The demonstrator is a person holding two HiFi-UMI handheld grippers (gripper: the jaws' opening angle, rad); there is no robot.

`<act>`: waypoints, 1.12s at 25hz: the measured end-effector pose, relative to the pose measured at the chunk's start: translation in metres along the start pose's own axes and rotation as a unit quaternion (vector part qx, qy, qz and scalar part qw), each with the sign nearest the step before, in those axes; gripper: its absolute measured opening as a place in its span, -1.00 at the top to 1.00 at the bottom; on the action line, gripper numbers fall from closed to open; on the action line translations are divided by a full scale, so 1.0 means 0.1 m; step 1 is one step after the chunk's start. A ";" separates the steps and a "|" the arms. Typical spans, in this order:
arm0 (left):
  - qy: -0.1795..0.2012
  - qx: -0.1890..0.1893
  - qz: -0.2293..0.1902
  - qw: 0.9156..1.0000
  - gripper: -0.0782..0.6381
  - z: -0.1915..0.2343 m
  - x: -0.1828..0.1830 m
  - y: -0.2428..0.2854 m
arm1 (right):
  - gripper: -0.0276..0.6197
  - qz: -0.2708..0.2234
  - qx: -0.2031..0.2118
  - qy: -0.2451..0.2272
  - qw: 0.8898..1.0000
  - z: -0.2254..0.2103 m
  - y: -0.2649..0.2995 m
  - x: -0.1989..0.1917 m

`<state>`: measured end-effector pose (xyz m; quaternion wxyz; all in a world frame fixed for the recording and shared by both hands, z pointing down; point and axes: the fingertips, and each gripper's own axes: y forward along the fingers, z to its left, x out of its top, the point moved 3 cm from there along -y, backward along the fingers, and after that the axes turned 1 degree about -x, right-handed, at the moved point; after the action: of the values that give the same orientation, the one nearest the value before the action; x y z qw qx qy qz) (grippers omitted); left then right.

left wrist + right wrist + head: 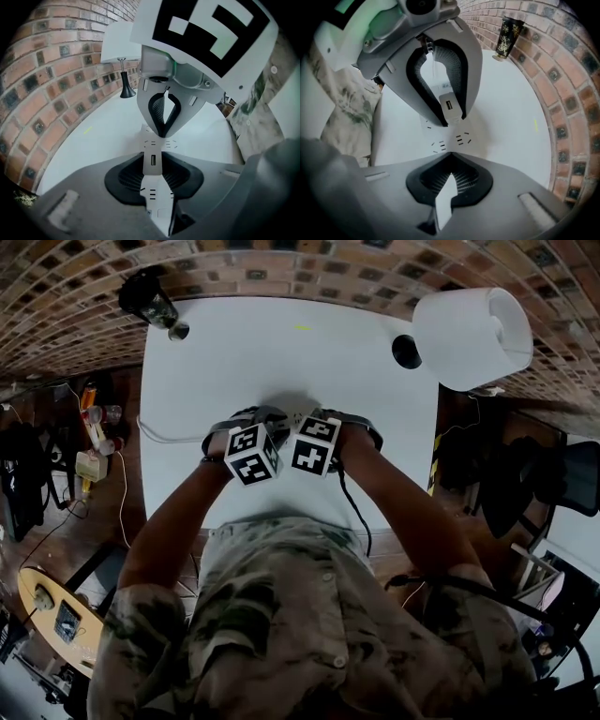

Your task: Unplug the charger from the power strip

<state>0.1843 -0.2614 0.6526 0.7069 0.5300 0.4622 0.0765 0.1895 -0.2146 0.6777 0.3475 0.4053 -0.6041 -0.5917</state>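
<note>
A white power strip (451, 140) lies on the white table (281, 352), mostly hidden in the head view under the two marker cubes. A small white charger (449, 105) with a USB port stands in it. In the left gripper view the charger (152, 159) sits between my left gripper's (153, 163) black pads, which press on its sides. My right gripper (447, 190) faces it from the other side, pointing down, shut on the strip's white edge. The strip's (157, 199) socket slots show close under the left jaws.
A white lamp (473, 334) with a black base (406, 351) stands at the table's far right, a dark patterned vase (150, 298) at the far left. A brick wall runs behind. A white cable (164, 438) leaves leftward. Clutter lies on the floor at left.
</note>
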 end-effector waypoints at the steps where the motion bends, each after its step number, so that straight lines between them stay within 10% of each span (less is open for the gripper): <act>1: -0.003 -0.007 0.000 1.000 0.49 0.00 0.00 0.00 | 0.92 0.004 0.000 -0.003 1.000 0.00 0.00 0.01; 19: -0.083 0.091 -0.074 0.990 0.48 0.41 0.12 -1.20 | 0.91 -0.036 0.021 0.005 0.999 -0.05 -0.01 -0.03; 28: -0.215 0.205 -0.119 0.948 0.48 -0.23 0.24 -1.74 | 0.90 -0.198 -0.081 0.006 0.977 0.03 -0.58 -0.42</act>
<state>0.1143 -0.3055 0.4957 0.6696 0.6084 0.3648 -0.2201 0.2091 -0.1742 0.6220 0.2585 0.4908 -0.4601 -0.6932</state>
